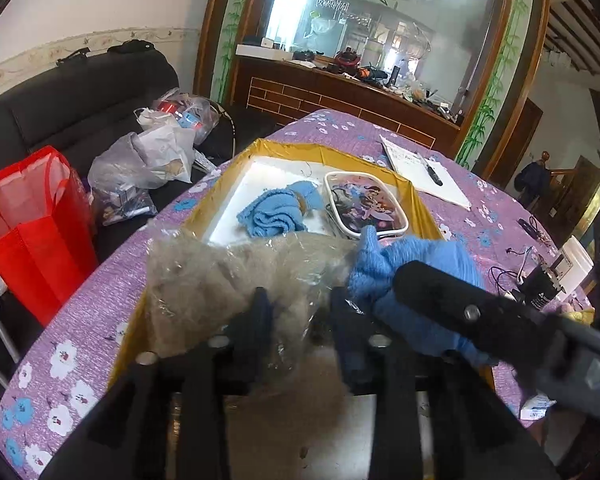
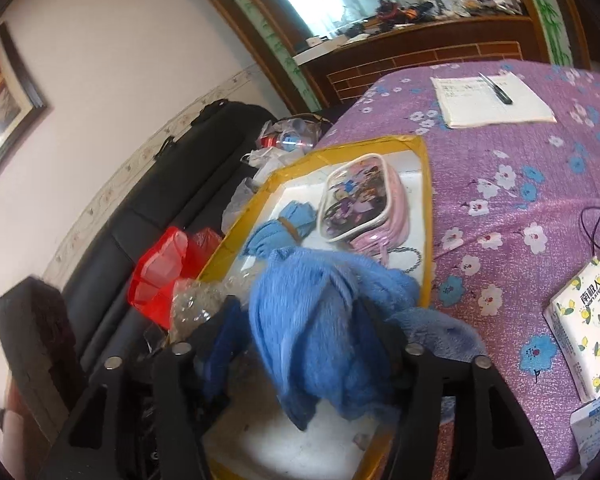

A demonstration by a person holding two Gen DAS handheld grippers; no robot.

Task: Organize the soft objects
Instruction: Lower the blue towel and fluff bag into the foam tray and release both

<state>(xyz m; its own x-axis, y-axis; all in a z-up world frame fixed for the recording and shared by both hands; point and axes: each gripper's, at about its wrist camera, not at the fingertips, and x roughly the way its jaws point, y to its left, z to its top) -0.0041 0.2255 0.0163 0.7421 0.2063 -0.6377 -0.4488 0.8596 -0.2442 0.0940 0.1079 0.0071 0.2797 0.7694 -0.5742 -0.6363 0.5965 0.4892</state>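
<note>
A shallow box with yellow taped rim lies on the purple flowered tablecloth. Inside are a small rolled blue cloth and a pink cartoon pouch. My left gripper is shut on a grey-beige soft item wrapped in clear plastic, held over the box's near end. My right gripper is shut on a fluffy blue cloth, held over the box beside the left gripper; its finger shows in the left wrist view.
A white notepad with a pen lies at the table's far side. A tissue pack and dark cables lie on the right. A black sofa at the left holds plastic bags and a red bag.
</note>
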